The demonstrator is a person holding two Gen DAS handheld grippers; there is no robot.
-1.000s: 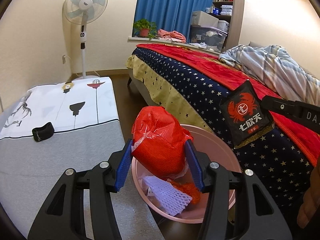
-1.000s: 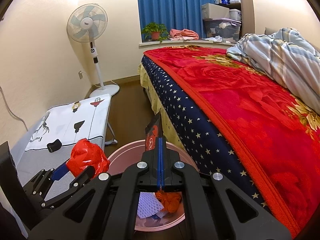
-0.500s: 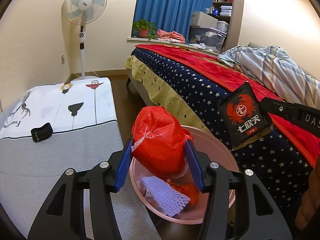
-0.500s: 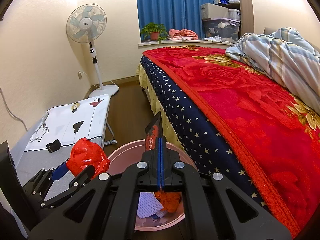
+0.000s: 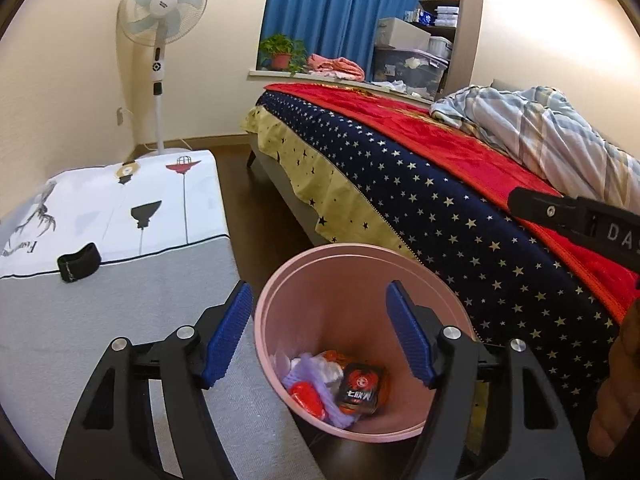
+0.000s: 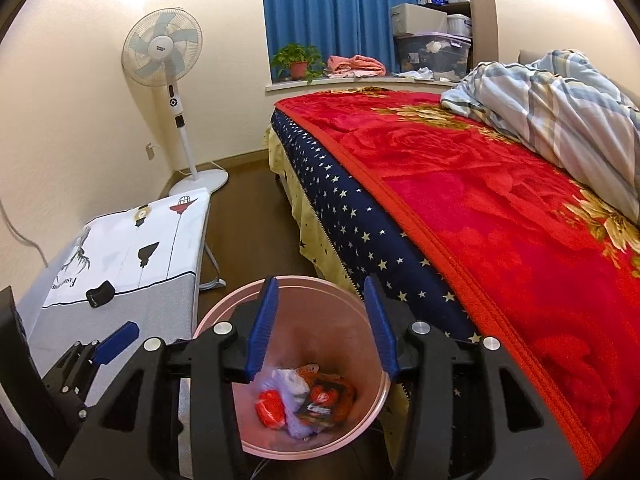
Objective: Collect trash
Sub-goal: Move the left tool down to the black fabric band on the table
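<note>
Down at the bottom of the pink bin [image 5: 362, 264] lies the trash: a crumpled red bag [image 6: 271, 407], a dark snack packet with a red crab mark [image 5: 359, 389], a pale foam net [image 5: 320, 376] and a scrap of orange netting behind them, all heaped against the bin's near side. Both tools hang directly over that opening. The left gripper [image 5: 320, 338] has just been opening, its blue pads spread with nothing between them, and the bin's contents show straight through the gap. The right gripper [image 6: 322, 328] has likewise just been opening from fully closed; its jaws stand parted and empty, framing the same heap from slightly to the bed side. So the collected pieces lie below and just ahead of both sets of fingers, inside the rim, and I judge this drop complete. The packet's long axis runs roughly away from the cameras. What the coming move turns on is where any remaining litter sits: the low table [image 5: 120, 280] with the printed white cloth stands just beside the bin on the left gripper's side, and the only loose thing on it is a small black band [image 5: 79, 261], nearer the left hand than the right. Whether that counts as trash I cannot tell. On the other side, the bed [image 6: 500, 220] with its red blanket and starred navy border runs alongside the bin, nearer the right gripper, and no litter shows on its visible part. Farther off stand a pedestal fan [image 5: 163, 12] and blue curtains [image 6: 332, 4].
</note>
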